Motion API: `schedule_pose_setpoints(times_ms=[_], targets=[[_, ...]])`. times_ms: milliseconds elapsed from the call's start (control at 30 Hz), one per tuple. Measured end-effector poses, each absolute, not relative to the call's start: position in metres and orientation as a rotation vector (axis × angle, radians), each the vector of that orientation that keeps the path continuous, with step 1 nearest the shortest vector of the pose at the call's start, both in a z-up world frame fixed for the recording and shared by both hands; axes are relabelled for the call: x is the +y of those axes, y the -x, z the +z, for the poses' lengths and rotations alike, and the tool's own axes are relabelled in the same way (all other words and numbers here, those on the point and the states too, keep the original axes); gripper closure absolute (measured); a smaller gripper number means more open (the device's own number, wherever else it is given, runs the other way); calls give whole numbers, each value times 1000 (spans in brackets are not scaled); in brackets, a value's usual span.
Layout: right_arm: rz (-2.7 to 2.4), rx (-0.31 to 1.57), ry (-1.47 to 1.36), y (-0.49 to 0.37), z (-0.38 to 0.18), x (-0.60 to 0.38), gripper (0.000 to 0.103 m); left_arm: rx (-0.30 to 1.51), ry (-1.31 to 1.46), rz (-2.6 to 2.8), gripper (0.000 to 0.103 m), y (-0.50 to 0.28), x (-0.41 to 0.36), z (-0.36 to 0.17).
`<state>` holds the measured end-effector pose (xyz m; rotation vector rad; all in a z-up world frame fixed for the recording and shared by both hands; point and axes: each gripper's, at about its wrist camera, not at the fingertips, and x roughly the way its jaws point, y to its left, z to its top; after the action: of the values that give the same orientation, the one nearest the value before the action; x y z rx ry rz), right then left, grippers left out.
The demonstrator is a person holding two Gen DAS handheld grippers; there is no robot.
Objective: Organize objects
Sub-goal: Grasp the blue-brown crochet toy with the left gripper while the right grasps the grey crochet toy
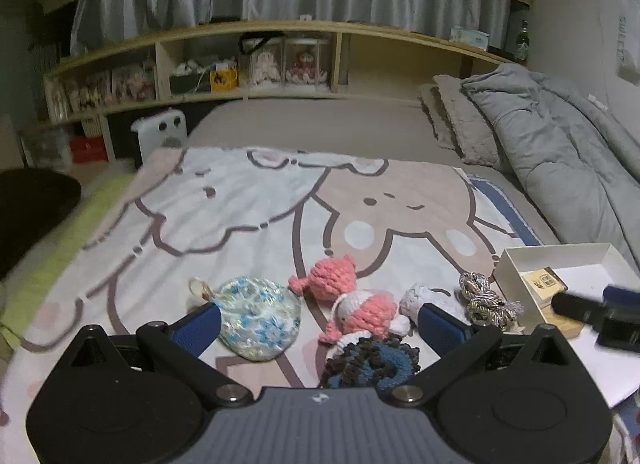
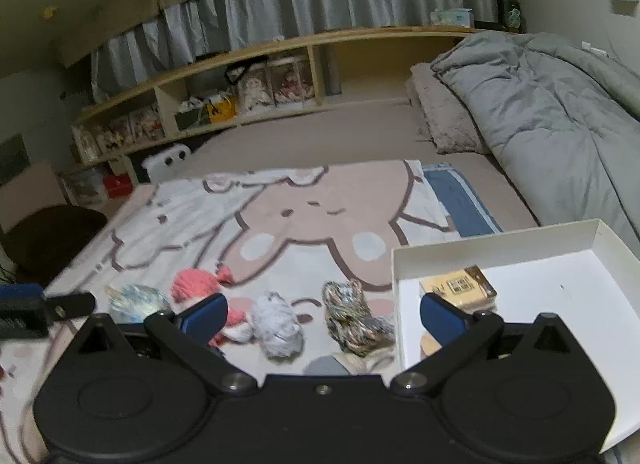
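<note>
Crocheted toys (image 1: 352, 300) lie on the blanket (image 1: 240, 216) between the wide-open left tongs (image 1: 316, 318); right tongs (image 2: 324, 314), also open and empty, straddle the white box's (image 2: 560, 232) left edge.

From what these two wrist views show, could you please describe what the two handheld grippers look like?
Both share one design: black linkage arms with silver pivot screws, two round black housings, and blue ribbed pads on the fingers. The left gripper has a grey central plate with a small white mark; the right gripper has an all-black body. No hands, sleeves or cables show.
</note>
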<state>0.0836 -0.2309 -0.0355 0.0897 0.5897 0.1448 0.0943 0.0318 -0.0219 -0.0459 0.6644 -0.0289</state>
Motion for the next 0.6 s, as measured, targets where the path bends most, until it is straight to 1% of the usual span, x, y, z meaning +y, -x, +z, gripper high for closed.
schedule_pose_setpoints(times_ms=[100,133,167,233,267,333,367,500,567,600], targets=[[152,606,-69,-85,-49,-232,0,678,57,-55,0,-97,30,-30],[156,621,-46,-86,-53,-230,3,682,65,-80,0,-99,30,-32],[170,628,-28,-86,-56,-229,11,689,75,-104,1,-101,29,-35],[198,645,3,-86,-63,-227,19,714,83,-141,6,-104,25,-42],[201,653,13,-87,-66,-226,21,727,77,-158,11,-106,22,-46],[225,669,36,-89,-71,-224,22,754,57,-180,15,-109,17,-55],[232,677,44,-90,-73,-223,25,769,46,-190,18,-110,14,-60],[238,707,15,-96,-83,-224,25,829,36,-214,26,-115,12,-81],[243,702,51,-98,-87,-220,31,845,44,-222,28,-119,12,-90],[250,695,77,-98,-89,-217,32,849,49,-225,29,-121,13,-93]])
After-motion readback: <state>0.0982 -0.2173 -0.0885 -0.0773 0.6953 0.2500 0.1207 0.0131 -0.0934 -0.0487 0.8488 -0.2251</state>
